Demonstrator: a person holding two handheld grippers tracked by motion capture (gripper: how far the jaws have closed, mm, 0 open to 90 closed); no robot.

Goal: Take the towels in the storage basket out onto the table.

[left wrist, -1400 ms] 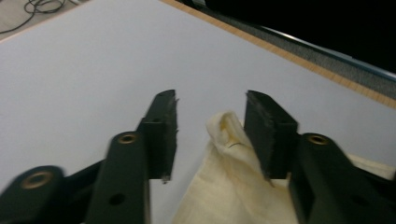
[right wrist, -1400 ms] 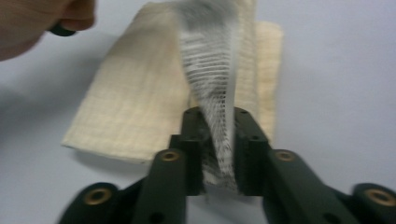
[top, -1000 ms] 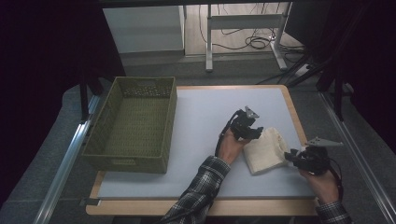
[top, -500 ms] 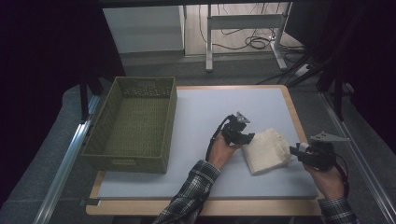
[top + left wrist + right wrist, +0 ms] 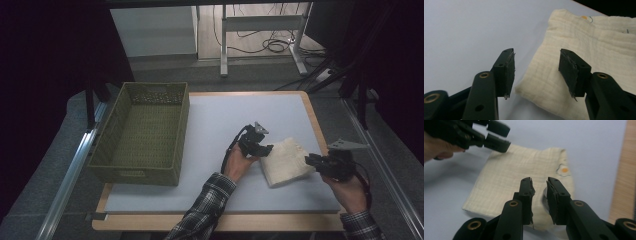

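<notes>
Looks like a lab or test-rig room, not a home. Desk (image 5: 300,107) has a plain pale mat on a wood top with metal rails (image 5: 70,175) along both sides, dark curtains (image 5: 55,45) around it. Loose cables (image 5: 270,45) on the bare floor behind, beside a metal-framed table leg (image 5: 223,45).

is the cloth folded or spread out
Folded: the cloth lies as a thick, compact pad with doubled, rounded edges on the table.

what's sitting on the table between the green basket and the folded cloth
Between the green basket and the folded cloth, the high view shows bare table and, just beside the cloth, the left gripper.
</notes>
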